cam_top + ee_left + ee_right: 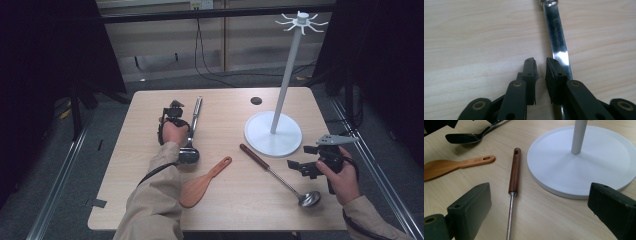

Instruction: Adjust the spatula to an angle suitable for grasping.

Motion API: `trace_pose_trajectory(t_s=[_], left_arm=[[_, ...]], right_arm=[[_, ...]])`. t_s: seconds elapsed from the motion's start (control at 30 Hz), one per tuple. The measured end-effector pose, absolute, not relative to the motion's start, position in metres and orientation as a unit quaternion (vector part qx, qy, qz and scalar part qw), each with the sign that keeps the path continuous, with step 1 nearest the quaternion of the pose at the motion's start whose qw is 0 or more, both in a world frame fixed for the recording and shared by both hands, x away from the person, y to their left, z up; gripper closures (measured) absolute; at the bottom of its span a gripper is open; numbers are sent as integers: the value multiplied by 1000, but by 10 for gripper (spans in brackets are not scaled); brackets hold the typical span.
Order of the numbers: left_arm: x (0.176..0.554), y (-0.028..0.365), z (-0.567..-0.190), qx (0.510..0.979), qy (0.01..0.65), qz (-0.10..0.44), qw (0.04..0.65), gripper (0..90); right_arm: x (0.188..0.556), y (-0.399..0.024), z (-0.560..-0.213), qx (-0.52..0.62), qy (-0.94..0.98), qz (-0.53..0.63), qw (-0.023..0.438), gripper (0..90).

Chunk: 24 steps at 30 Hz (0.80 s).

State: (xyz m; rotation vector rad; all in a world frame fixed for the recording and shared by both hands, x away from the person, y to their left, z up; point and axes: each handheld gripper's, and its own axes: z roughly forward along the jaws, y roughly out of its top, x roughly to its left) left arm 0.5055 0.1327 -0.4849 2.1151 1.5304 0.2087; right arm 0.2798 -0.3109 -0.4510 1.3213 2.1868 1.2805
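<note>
A long steel spoon lies on the wooden table, bowl toward me. My left gripper rests just left of its handle. In the left gripper view the jaws stand a small gap apart with bare table between them, and the shiny spoon handle runs beneath the right-hand jaw. My right gripper hovers at the right, wide open, with the wood-handled ladle on the table below it. The ladle lies diagonally.
A wooden spatula lies between the spoon and the ladle. A white hook stand with a tall pole rises at the back right, its round base close to the right gripper. A small dark hole marks the table's far side.
</note>
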Motion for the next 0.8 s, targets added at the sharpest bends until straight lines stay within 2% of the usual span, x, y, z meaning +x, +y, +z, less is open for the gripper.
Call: trace_pose_trajectory(t_s=[0.2, 0.23, 0.33, 0.43, 0.53, 0.57, 0.6, 0.63, 0.67, 0.7, 0.8], left_arm=[[506, 121, -476, 779, 551, 100, 282, 611], [507, 116, -476, 784, 543, 104, 281, 611], [507, 106, -479, 799, 525, 115, 268, 517], [507, 96, -485, 815, 505, 131, 251, 478], [508, 93, -489, 816, 507, 132, 246, 485], [508, 93, -490, 818, 502, 136, 245, 521], [509, 92, -490, 821, 498, 138, 243, 521], [509, 89, -488, 826, 493, 131, 238, 593], [509, 89, -488, 826, 493, 131, 238, 625], [509, 87, -486, 830, 491, 123, 233, 711], [507, 86, -486, 830, 493, 119, 233, 727]], right_arm=[[279, -309, -450, 457, 758, 444, 139, 44], [279, -309, -450, 455, 759, 444, 139, 44], [279, -309, -450, 455, 759, 444, 139, 45], [279, -310, -450, 457, 758, 445, 139, 46], [279, -310, -451, 455, 758, 446, 141, 46], [279, -310, -450, 454, 759, 445, 139, 47], [279, -310, -450, 454, 759, 445, 139, 47], [279, -310, -450, 455, 759, 444, 141, 47], [279, -310, -450, 455, 759, 444, 141, 47], [279, -310, -450, 454, 759, 445, 140, 47], [279, -309, -450, 454, 760, 444, 139, 48]])
